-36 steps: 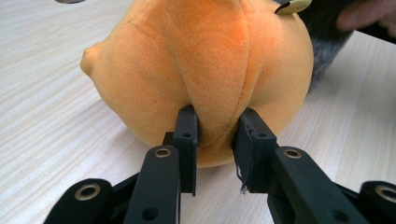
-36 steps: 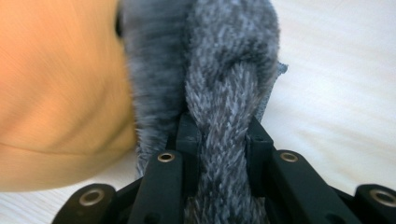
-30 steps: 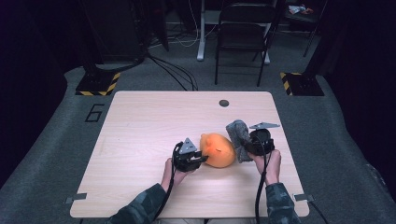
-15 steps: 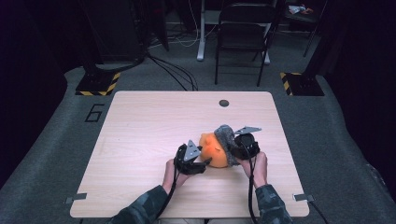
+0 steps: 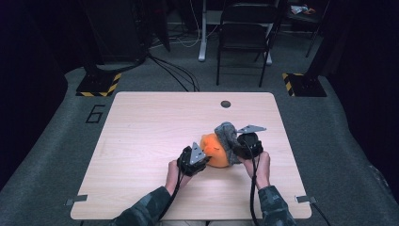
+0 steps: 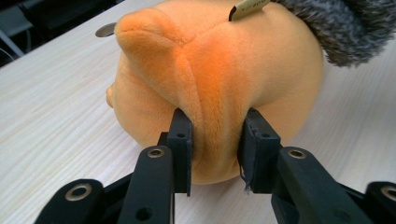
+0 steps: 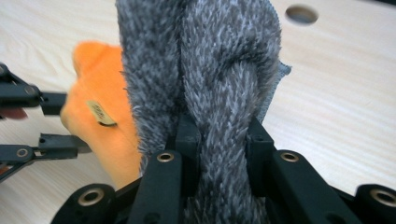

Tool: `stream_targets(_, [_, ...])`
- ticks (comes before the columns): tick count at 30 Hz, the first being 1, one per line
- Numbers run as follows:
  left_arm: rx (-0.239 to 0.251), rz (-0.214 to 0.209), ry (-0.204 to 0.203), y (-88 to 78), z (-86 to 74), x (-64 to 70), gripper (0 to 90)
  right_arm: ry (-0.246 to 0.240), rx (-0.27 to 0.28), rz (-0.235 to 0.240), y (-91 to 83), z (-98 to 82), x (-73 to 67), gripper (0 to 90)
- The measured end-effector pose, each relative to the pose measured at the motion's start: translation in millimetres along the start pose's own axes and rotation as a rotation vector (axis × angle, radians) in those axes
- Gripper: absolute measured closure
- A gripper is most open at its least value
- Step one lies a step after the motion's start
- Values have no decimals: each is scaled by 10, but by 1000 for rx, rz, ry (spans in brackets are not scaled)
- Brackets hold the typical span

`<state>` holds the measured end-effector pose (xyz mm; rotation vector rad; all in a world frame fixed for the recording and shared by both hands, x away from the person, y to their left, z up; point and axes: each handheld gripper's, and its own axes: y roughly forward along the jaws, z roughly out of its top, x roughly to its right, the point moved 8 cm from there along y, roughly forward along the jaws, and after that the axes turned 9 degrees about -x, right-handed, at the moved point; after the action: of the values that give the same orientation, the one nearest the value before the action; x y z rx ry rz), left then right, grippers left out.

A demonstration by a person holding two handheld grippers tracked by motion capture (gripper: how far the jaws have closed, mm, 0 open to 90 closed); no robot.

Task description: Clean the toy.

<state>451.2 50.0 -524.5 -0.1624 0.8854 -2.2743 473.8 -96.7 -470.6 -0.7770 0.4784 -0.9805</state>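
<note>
A "6", seemingly, marks the floor point(image 5: 95, 113).

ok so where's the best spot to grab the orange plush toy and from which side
Grip the raised fold of the orange plush toy, coming in low from the side away from the grey knit hat. The fold is narrow and soft enough to pinch, and that side is uncovered; the left hand-held gripper pinches there.

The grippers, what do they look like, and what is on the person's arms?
Both grippers, left and right, are black, each with two flat black jaws on arms with round metal rivets. A grey three-cornered plate sits on top, and a black cable trails back. The sleeves are dark green camouflage.
</note>
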Motion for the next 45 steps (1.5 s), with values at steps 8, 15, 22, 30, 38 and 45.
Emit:
stream_targets(8, [8,-92,-113,-108,93,-20,692,-60,89,73,-297,220,-377,727])
stream_targets(15, [-18,-107,-107,-33,29,-31,664,-119,-18,-1,54,57,-461,723])
stream_targets(22, [-20,-110,-102,-20,12,-35,656,-90,-44,-15,101,-1,-305,723])
stream_targets(30, [-16,-114,-108,-3,-5,-63,656,-42,-99,-2,156,-103,-96,724])
stream_targets(38, [-18,-122,-95,8,-2,-49,657,10,-152,-13,268,-267,126,725])
stream_targets(45, [-12,-113,-93,14,-7,-63,657,86,-229,-22,452,-496,334,726])
